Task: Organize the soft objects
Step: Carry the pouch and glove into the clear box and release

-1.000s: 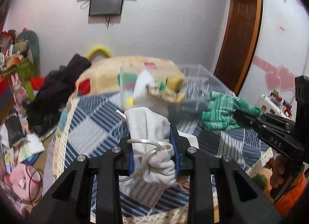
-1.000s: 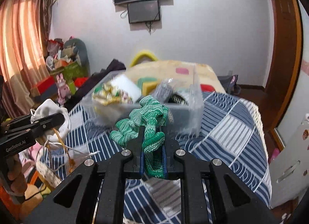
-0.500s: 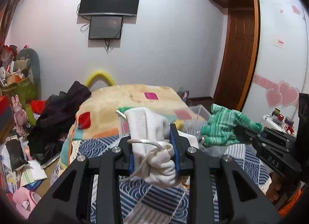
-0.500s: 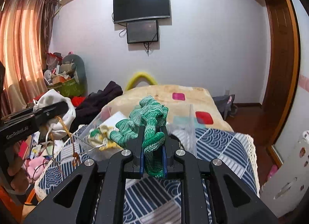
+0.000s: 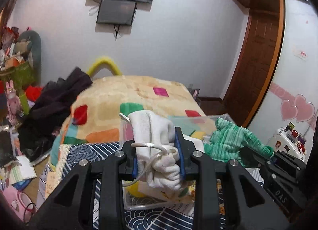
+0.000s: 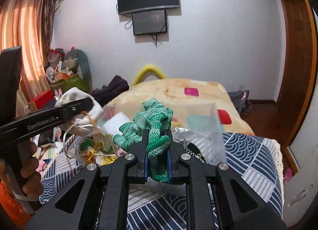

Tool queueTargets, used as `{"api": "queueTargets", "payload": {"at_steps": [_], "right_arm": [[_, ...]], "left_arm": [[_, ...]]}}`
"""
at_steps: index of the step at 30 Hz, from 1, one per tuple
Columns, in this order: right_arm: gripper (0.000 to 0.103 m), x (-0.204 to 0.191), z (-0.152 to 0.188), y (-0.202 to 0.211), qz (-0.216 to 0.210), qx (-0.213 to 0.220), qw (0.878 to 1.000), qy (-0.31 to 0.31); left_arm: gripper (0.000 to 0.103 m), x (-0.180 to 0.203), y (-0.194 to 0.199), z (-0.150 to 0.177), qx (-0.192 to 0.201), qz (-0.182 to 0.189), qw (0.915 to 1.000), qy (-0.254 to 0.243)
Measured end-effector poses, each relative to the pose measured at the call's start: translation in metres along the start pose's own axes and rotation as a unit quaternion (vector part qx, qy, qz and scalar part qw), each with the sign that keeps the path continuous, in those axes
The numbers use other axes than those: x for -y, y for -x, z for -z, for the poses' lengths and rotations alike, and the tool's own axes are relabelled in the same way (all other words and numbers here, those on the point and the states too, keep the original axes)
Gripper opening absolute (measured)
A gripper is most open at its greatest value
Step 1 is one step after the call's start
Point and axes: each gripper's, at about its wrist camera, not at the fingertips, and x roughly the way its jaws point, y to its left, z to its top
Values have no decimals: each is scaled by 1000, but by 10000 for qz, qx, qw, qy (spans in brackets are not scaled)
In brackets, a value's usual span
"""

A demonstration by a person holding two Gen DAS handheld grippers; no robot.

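My left gripper is shut on a white drawstring pouch with a silver cord, held above a clear plastic bin. My right gripper is shut on a green knitted cloth, held above the same bin. The green cloth and right gripper show at the right of the left wrist view. The pouch and left gripper show at the left of the right wrist view. The bin holds several soft items, partly hidden.
The bin stands on a blue patterned quilt on a bed with a beige blanket. Dark clothes lie at the bed's left. Clutter is piled at the far left. A wooden door is on the right.
Both grippers rose with their items and the views tilted up. Now they sit a little lower and closer over the bin, grips unchanged.
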Motion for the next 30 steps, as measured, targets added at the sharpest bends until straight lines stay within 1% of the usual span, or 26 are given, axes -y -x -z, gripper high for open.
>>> {"api": "queueTargets", "payload": {"at_steps": [5, 8, 9, 11, 13, 15, 20, 23, 25, 30], "right_arm": [[12, 2, 8, -14, 10, -251, 9997, 30], [13, 0, 12, -19, 39, -382, 9992, 66], [14, 0, 12, -20, 56, -405, 9991, 98], [15, -2, 13, -20, 138, -409, 9989, 162], [17, -1, 11, -19, 169, -419, 9988, 203], [20, 0, 10, -16, 221, -401, 9987, 221], [28, 8, 6, -3, 237, -310, 9992, 117], [36, 11, 3, 7, 230, -182, 9996, 55], [43, 13, 0, 18, 229, -43, 9997, 34], [48, 9, -6, 46, 253, 303, 9991, 132]], "left_arm": [[30, -4, -34, 10, -371, 54, 9993, 52], [33, -2, -49, 21, -552, 113, 9984, 3], [34, -1, -51, 24, -576, 106, 9983, -20], [42, 2, -52, 27, -557, 24, 9984, -86], [53, 3, -49, 28, -499, 8, 9987, -117], [56, 2, -46, 27, -481, 3, 9988, -105], [57, -2, -32, 25, -392, 16, 9992, -24], [59, -4, -20, 23, -352, 63, 9994, 20], [61, -3, -10, 22, -293, 73, 9995, 16], [64, 3, 20, 21, -39, 66, 9999, -97]]}}
